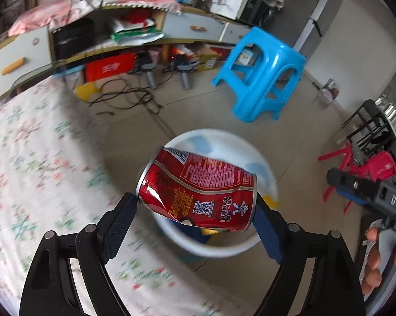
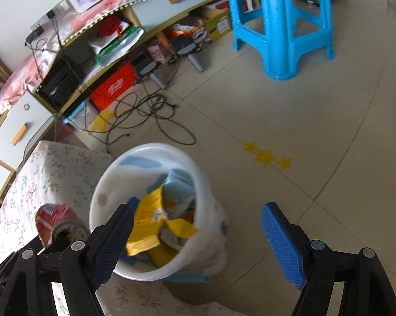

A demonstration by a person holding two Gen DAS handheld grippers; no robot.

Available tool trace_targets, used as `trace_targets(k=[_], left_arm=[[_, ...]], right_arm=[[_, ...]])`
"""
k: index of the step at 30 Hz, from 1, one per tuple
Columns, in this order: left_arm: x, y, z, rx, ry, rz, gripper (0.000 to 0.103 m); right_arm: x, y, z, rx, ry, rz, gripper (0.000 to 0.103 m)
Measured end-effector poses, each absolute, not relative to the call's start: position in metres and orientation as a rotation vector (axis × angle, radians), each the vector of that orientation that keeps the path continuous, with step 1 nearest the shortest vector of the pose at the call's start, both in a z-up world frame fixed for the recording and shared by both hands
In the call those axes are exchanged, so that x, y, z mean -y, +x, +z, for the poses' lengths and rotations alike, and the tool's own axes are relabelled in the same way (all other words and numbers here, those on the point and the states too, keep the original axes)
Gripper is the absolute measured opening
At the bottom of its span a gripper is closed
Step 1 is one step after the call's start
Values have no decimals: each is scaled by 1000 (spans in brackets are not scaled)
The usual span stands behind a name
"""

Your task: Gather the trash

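My left gripper (image 1: 196,206) is shut on a dented red drink can (image 1: 198,189) and holds it sideways above the white trash bin (image 1: 224,245). In the right wrist view the can (image 2: 54,221) shows at the lower left, beside the bin's rim (image 2: 100,184). The bin holds yellow wrappers (image 2: 150,226) and light blue packaging. My right gripper (image 2: 198,239) is open and empty, over the bin's near right side. It also shows in the left wrist view (image 1: 366,192) at the right edge, held by a hand.
A floral-cloth table (image 1: 39,171) lies left of the bin. A blue plastic stool (image 2: 282,23) stands on the tiled floor beyond. Black cables (image 2: 148,115) lie before a cluttered low cabinet (image 2: 74,60). Red stools (image 1: 366,168) stand at the right.
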State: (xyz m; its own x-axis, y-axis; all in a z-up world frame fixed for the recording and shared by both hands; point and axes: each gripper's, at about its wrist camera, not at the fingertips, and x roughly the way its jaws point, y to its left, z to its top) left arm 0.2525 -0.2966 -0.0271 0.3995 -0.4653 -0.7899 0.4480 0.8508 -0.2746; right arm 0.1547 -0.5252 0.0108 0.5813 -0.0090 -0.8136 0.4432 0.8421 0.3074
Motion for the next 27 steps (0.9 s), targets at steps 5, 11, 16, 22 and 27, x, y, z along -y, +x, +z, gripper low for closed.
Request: trace_targets(k=[5, 11, 16, 22, 27], left_arm=[[297, 253, -18, -996, -32, -531, 101], [260, 230, -12, -992, 5, -448, 102], [212, 202, -7, -996, -4, -356, 103], [155, 160, 5, -986, -33, -261, 103], [127, 123, 13, -984, 0, -201, 103]], right_arm=[[531, 151, 13, -920, 529, -280, 84], [522, 150, 16, -924, 496, -262, 85], [503, 148, 19, -928, 450, -231, 85], [463, 135, 22, -955, 375, -163, 87], [421, 117, 26, -987, 301, -70, 93]])
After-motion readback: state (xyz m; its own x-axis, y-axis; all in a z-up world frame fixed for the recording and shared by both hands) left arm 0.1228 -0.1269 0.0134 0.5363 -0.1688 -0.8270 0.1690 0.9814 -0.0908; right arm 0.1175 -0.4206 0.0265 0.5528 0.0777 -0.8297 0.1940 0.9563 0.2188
